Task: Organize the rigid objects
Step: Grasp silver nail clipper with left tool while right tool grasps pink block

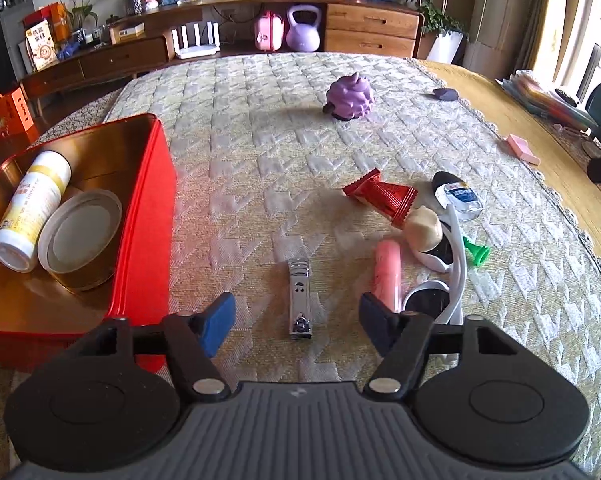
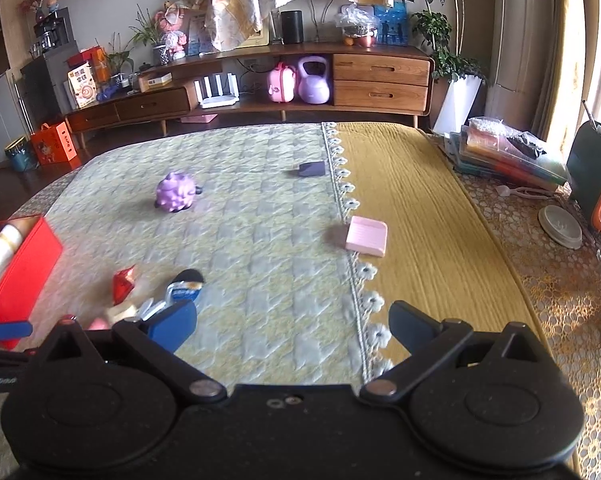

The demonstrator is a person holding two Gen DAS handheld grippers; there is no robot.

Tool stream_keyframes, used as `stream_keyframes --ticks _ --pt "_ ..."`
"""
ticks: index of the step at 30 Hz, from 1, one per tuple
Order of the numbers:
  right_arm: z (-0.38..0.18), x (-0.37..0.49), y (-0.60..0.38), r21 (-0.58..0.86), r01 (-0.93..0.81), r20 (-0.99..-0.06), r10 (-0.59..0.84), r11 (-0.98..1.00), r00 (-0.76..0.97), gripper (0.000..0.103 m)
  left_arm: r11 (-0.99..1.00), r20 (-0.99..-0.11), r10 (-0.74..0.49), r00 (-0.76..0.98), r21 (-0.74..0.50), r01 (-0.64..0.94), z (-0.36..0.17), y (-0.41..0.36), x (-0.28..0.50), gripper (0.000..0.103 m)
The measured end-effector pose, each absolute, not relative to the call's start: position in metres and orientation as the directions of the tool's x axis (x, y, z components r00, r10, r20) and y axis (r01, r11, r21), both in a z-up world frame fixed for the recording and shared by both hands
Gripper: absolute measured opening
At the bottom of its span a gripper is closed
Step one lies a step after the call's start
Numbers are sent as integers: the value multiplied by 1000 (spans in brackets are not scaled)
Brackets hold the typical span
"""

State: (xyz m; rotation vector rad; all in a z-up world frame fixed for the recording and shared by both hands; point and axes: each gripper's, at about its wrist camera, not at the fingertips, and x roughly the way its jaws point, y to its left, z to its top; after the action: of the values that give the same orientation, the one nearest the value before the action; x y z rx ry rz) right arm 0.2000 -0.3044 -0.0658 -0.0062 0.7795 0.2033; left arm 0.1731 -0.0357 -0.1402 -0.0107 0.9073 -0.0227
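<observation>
quilted bed | left tool (image 1: 296, 326) tilted down, apart astride nail clipper (image 1: 299, 298) | right tool (image 2: 292, 326) apart, empty

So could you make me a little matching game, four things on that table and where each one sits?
Things:
1. white bottle
2. nail clipper
3. pink block
4. purple toy

Places:
A. on the lace border where pale cloth meets yellow
B. lying in the red tin
C. alone at the far middle of the pale cloth
D. on the cloth between the open fingers of the left gripper

Pairs: 1-B, 2-D, 3-A, 4-C
</observation>
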Motion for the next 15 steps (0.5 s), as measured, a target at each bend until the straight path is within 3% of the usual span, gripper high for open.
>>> stream_keyframes --ticks 2,12,15 --pt "-68 213 -306 60 -172 -701 164 983 694 101 1000 -792 -26 610 -17 21 -143 -36 175 58" --pt "-99 285 -319 31 -76 -726 75 997 684 96 999 -785 -38 618 -12 46 -145 -40 178 54" --pt "-108 298 -321 42 -52 -737 66 998 673 93 999 -785 -43 618 -21 42 -144 -37 179 47"
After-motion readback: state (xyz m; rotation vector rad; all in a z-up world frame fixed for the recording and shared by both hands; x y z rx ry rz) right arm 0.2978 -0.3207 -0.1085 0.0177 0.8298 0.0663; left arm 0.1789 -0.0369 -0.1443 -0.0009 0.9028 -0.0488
